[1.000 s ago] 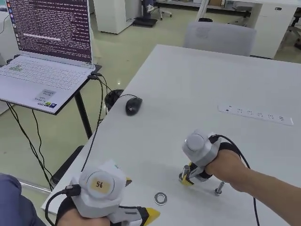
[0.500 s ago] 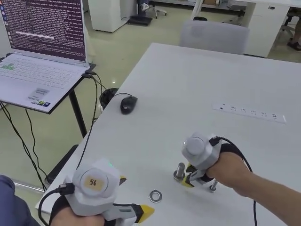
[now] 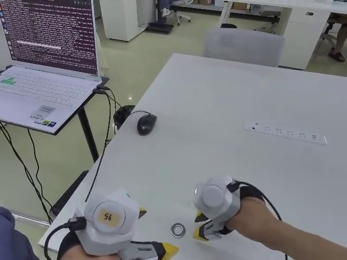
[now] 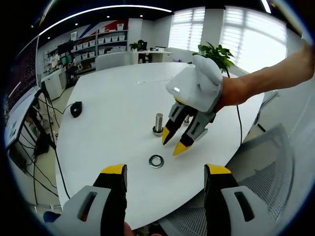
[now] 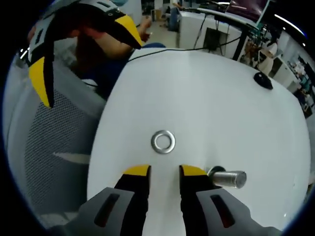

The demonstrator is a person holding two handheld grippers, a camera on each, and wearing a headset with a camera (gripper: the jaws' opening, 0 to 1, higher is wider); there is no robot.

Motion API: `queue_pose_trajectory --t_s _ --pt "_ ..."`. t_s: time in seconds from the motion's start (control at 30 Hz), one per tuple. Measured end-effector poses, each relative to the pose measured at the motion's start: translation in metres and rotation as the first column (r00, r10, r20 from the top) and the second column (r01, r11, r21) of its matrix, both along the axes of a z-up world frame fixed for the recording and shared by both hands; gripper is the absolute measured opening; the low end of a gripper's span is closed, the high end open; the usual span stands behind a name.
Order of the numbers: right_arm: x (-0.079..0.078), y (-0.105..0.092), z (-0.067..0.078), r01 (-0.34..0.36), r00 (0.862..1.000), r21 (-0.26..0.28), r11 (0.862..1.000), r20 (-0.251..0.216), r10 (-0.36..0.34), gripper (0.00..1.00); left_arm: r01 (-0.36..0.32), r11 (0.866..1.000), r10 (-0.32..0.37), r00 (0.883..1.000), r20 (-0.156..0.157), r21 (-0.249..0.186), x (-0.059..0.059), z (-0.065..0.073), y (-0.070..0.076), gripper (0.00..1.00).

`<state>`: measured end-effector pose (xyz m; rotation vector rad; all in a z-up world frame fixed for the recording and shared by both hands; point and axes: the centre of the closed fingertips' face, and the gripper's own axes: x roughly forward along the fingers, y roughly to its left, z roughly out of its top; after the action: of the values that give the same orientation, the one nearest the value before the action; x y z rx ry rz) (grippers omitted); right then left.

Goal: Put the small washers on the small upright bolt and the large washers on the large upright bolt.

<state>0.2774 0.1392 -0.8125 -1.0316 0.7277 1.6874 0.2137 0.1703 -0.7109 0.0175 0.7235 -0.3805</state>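
A large steel washer (image 3: pixel 178 230) lies flat on the white table (image 3: pixel 217 124) near its front edge. In the right gripper view the washer (image 5: pixel 163 141) sits just ahead of my right gripper (image 5: pixel 164 171), whose jaws stand a little apart with nothing between them. The large upright bolt (image 5: pixel 227 178) stands right beside its right jaw. In the left gripper view my right gripper (image 4: pixel 174 142) points down between the bolt (image 4: pixel 158 123) and the washer (image 4: pixel 156 161). My left gripper (image 4: pixel 166 172) is wide open, short of the washer, and is at the bottom left of the head view (image 3: pixel 155 231).
A black mouse (image 3: pixel 146 124) and a white power strip (image 3: pixel 284 133) lie farther back on the table. A laptop (image 3: pixel 49 70) stands on a side stand at the left. A grey chair (image 3: pixel 244 46) is at the table's far end, and a mesh chair (image 4: pixel 275 172) at the near edge.
My right gripper has moved left and toward me, away from the large bolt to just beside the washer. The left gripper has barely moved.
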Motion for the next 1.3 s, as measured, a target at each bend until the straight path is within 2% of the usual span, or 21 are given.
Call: queue_pose_trajectory --t_s 0.13,0.23,0.3,0.33,0.4,0.47,0.5,0.6,0.67,0.7,0.83,0.9,0.93,0.97,1.07,1.13,1.17,1.23,1.27,1.3 --pt "-0.002 0.018 -0.006 0.0 1.0 0.015 1.0 0.002 0.0 0.3 -0.002 1.0 0.002 1.0 0.0 0.003 0.0 0.002 0.001 0.63" --pt "-0.007 0.023 -0.012 -0.016 1.0 -0.001 1.0 -0.027 0.016 0.31 -0.005 1.0 0.005 1.0 0.0 0.003 -0.001 0.002 0.002 0.63" --pt "-0.008 0.023 -0.015 -0.04 0.999 -0.013 0.999 -0.011 0.04 0.33 -0.004 1.0 0.004 1.0 -0.002 0.006 -0.002 0.002 0.002 0.63" --pt "-0.008 0.027 -0.014 -0.068 0.998 0.005 0.998 -0.002 0.068 0.33 -0.004 1.0 0.004 1.0 -0.001 0.006 -0.002 0.002 0.002 0.63" --pt "-0.011 0.026 -0.013 -0.066 0.998 0.005 0.998 -0.017 0.066 0.32 -0.005 1.0 0.005 1.0 -0.002 0.004 -0.002 0.001 0.002 0.63" --pt "-0.01 0.027 -0.013 -0.091 0.996 0.01 0.996 -0.006 0.091 0.27 -0.004 1.0 0.004 1.0 -0.003 0.005 -0.001 0.001 0.001 0.63" --pt "-0.012 0.025 -0.013 -0.089 0.996 0.006 0.996 -0.018 0.089 0.25 -0.004 1.0 0.004 1.0 -0.002 0.004 -0.001 0.001 0.001 0.63" --pt "-0.013 0.022 -0.013 -0.093 0.996 0.001 0.996 -0.012 0.093 0.24 -0.002 1.0 0.002 1.0 -0.002 0.004 -0.001 0.0 -0.001 0.63" --pt "-0.011 0.016 -0.013 -0.053 0.999 -0.004 0.999 -0.007 0.053 0.24 -0.004 1.0 0.004 1.0 -0.001 0.003 -0.001 0.001 0.0 0.63" --pt "-0.009 0.013 -0.013 -0.006 1.0 -0.007 1.0 -0.01 0.006 0.24 -0.006 1.0 0.006 1.0 -0.002 0.003 -0.001 0.001 0.0 0.63" --pt "-0.004 -0.005 -0.014 0.068 0.998 -0.023 0.997 -0.003 -0.068 0.24 -0.011 1.0 0.011 1.0 -0.005 0.003 -0.002 -0.001 0.002 0.63" --pt "-0.008 -0.015 -0.013 0.063 0.997 -0.02 0.998 -0.045 -0.063 0.24 -0.012 1.0 0.012 1.0 -0.005 0.003 -0.003 -0.001 0.003 0.63" --pt "-0.01 -0.019 -0.013 0.085 0.994 -0.024 0.996 -0.073 -0.087 0.25 -0.012 1.0 0.012 1.0 -0.005 0.002 -0.003 -0.001 0.002 0.63" --pt "-0.007 -0.024 -0.012 0.09 0.994 -0.023 0.996 -0.062 -0.091 0.25 -0.011 1.0 0.011 1.0 -0.006 0.001 -0.003 -0.001 0.002 0.63" --pt "-0.009 -0.033 -0.013 0.05 0.996 -0.033 0.998 -0.071 -0.052 0.26 -0.007 1.0 0.007 1.0 -0.007 0.002 -0.003 -0.002 0.001 0.63" --pt "-0.013 -0.038 -0.013 -0.016 0.997 -0.044 0.999 -0.075 0.013 0.28 -0.006 1.0 0.006 1.0 -0.005 -0.001 -0.002 -0.002 0.001 0.63" --pt "-0.014 -0.038 -0.013 -0.063 0.997 -0.036 0.997 -0.053 0.061 0.28 -0.005 1.0 0.005 1.0 -0.005 -0.001 -0.002 -0.002 0.0 0.63" --pt "-0.008 -0.036 -0.014 -0.106 0.994 -0.034 0.994 -0.006 0.106 0.27 -0.001 1.0 0.001 1.0 -0.007 0.001 -0.002 -0.002 -0.001 0.63" --pt "-0.009 -0.034 -0.015 -0.107 0.994 -0.032 0.994 -0.014 0.107 0.28 0.0 1.0 0.0 1.0 -0.007 0.001 -0.001 -0.002 -0.002 0.63" --pt "-0.009 -0.03 -0.014 -0.143 0.99 -0.025 0.989 -0.014 0.143 0.29 0.0 1.0 0.0 1.0 -0.005 -0.001 -0.001 -0.002 -0.002 0.63"
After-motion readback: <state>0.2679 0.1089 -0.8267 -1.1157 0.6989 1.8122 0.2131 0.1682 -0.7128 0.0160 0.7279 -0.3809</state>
